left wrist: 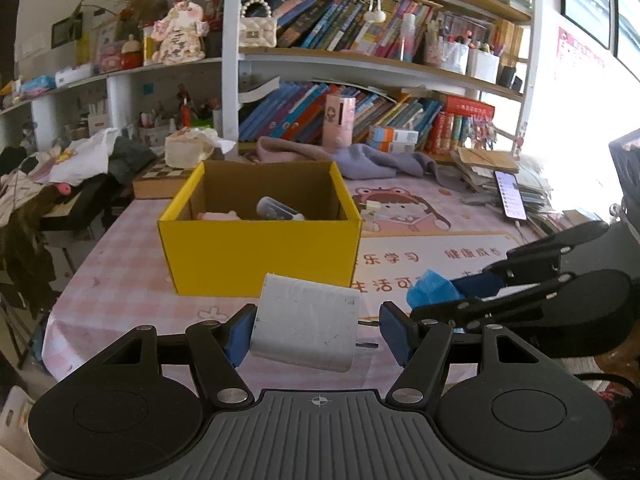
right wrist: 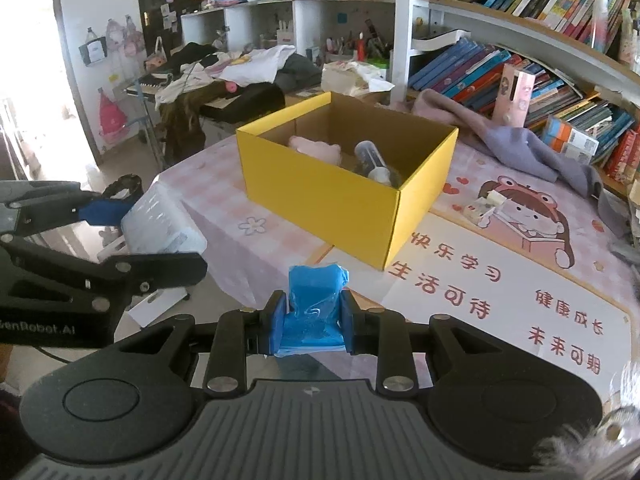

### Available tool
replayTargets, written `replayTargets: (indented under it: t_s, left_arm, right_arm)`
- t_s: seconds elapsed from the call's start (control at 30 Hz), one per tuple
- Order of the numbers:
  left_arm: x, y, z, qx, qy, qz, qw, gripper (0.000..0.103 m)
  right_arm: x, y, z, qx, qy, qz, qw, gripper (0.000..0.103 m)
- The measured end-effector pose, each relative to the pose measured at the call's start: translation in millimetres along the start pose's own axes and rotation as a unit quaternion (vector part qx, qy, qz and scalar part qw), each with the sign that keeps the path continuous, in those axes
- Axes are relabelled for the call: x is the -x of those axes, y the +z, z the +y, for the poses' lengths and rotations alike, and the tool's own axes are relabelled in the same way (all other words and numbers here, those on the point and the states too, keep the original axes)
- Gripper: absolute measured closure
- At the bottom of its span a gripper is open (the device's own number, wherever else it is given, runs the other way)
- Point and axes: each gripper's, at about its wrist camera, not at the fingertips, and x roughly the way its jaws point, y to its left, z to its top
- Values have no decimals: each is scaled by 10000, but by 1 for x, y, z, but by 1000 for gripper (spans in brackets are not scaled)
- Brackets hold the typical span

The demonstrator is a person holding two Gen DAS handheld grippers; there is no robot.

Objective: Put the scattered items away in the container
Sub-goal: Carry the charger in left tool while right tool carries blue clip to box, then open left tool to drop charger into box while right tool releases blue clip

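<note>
A yellow cardboard box [left wrist: 260, 252] stands open on the pink desk mat, also in the right wrist view [right wrist: 332, 200]. Inside lie a pink plush [right wrist: 316, 147] and a clear bottle [right wrist: 372, 160]. My left gripper [left wrist: 318, 330] is shut on a white charger block [left wrist: 306, 324], held above the table just before the box; the block shows at left in the right wrist view [right wrist: 160, 224]. My right gripper [right wrist: 312, 322] is shut on a blue plastic packet [right wrist: 314, 312], in front of the box's near corner; the packet also shows in the left wrist view [left wrist: 432, 290].
A small white item [right wrist: 486, 204] lies on the mat [right wrist: 500, 280] right of the box. A purple cloth [right wrist: 512, 140], a pink carton [right wrist: 514, 94] and bookshelves stand behind. A phone [left wrist: 510, 194] leans at the right. Clothes pile up at the left.
</note>
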Motion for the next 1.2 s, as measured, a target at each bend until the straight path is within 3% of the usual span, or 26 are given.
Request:
replayTargets:
  t_s: [0.53, 0.97, 1.2]
  left_arm:
    - [-39, 17, 18, 105, 135, 232, 9996, 37]
    - [-94, 76, 44, -49, 277, 22, 9996, 37]
    - [-136, 104, 62, -107, 416, 59, 9991, 37]
  right_arm:
    - [-36, 21, -11, 107, 292, 57, 9995, 77]
    - [-75, 90, -51, 303, 163, -480, 9983, 77]
    - [-117, 134, -84, 306, 96, -506, 9982, 77]
